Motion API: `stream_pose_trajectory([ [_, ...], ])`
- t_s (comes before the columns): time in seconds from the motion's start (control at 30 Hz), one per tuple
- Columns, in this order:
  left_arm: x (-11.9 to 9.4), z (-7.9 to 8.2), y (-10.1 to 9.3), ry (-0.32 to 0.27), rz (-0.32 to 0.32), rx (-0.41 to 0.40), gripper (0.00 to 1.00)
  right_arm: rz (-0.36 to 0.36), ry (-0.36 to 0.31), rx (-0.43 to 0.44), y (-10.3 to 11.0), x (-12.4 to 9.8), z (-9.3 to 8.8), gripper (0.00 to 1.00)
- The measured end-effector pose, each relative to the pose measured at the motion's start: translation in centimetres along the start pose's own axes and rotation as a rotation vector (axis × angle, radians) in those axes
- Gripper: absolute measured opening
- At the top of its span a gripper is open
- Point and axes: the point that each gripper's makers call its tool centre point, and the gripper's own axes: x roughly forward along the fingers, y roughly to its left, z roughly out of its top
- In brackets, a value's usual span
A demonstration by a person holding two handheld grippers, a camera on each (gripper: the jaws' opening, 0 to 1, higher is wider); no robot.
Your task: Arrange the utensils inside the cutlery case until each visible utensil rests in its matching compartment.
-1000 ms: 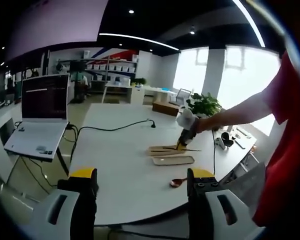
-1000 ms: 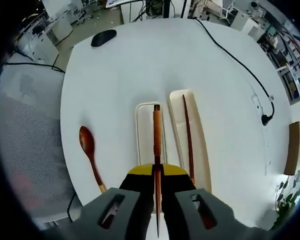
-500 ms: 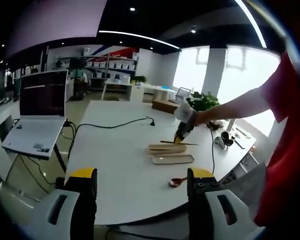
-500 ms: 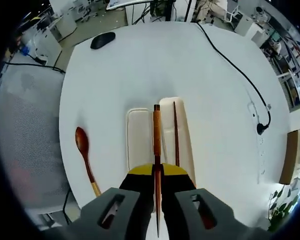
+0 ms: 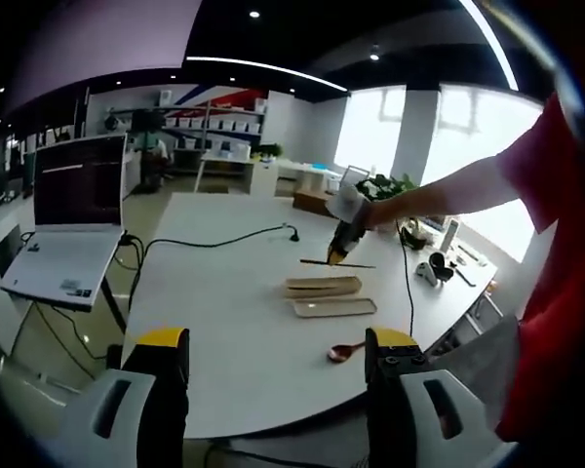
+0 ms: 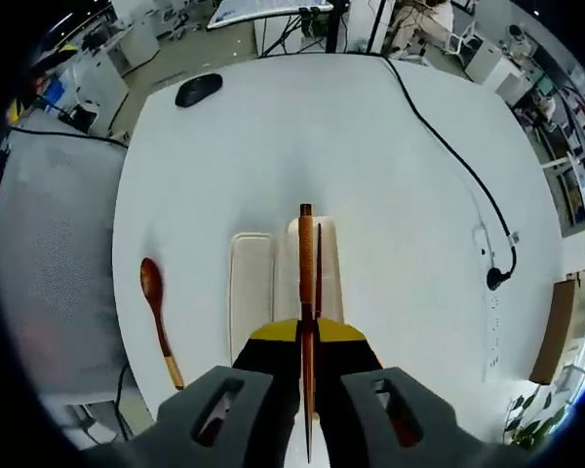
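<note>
The right gripper [image 6: 306, 353], jaws clamped on a wooden chopstick [image 6: 305, 283], hangs above the two-part cutlery case [image 6: 253, 292] lying near one edge of the white tabletop [image 6: 273, 146]. A second chopstick [image 6: 318, 268] lies in the case half beside it; the other half holds nothing. A wooden spoon [image 6: 157, 317] rests on the tabletop just beside the case, close to the table's edge. The left gripper [image 5: 273, 390], jaws apart and holding nothing, is held off the tabletop's near edge. A black cable [image 6: 458, 166] crosses the far side.
</note>
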Motion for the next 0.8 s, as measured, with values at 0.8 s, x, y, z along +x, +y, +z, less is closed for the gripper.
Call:
stream_pose_trajectory([
  [0.8,1.0,-0.3,0.6,0.045,-0.002,0.014,0.76,-0.021,-0.066,0.026,-1.6,4.3,1.1,0.00],
])
